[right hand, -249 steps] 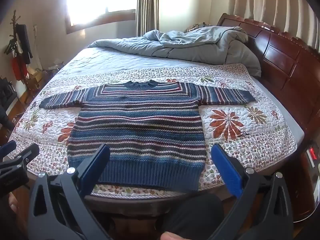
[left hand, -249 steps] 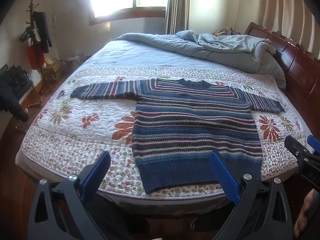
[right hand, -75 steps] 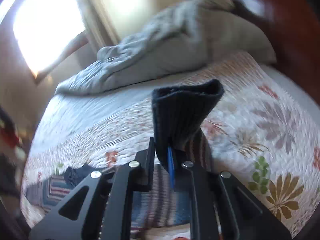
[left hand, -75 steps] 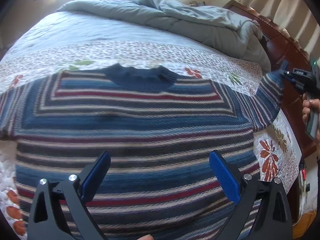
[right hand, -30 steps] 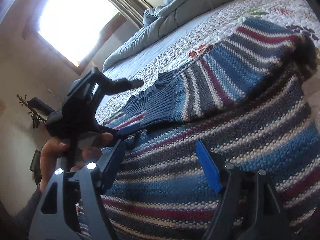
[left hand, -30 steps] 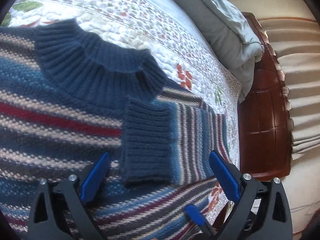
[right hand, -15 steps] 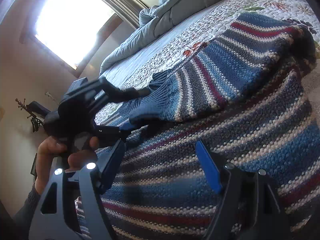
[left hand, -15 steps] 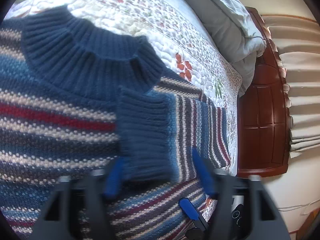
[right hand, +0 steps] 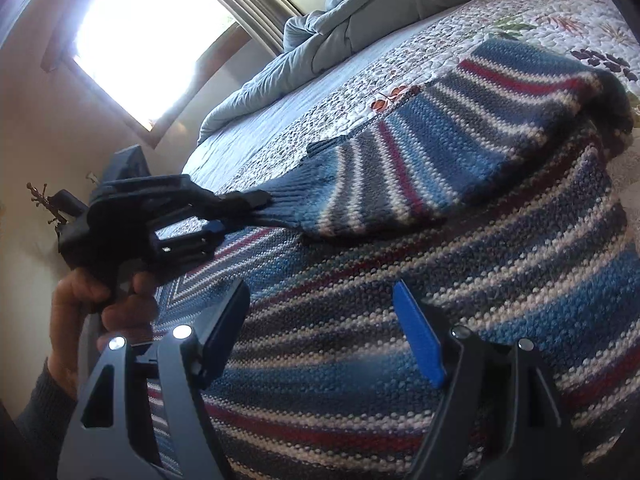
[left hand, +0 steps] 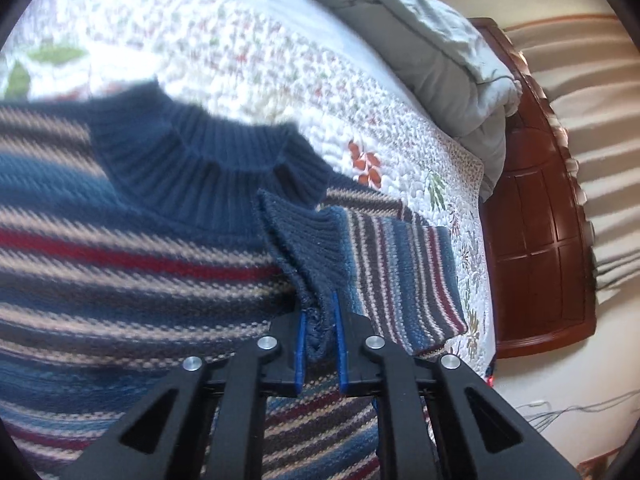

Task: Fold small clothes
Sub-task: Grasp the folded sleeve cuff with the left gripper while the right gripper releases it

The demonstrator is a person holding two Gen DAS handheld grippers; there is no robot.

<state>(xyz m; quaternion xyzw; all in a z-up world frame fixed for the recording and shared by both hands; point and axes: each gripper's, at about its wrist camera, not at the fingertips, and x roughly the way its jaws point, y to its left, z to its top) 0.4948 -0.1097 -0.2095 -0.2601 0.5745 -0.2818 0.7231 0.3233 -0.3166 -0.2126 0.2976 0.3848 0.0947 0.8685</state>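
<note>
Now left tool (left hand: 319,334) clamped on sweater cuff (left hand: 308,248), right tool (right hand: 320,332) wide, empty.

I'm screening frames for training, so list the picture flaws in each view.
Left wrist view: the quilt and the sweater collar are smeared by motion blur, fisheye bends the headboard, black vignette fills the corners. Right wrist view: the window is blown out to white, the sweater stays sharp, edges curve strongly.
</note>
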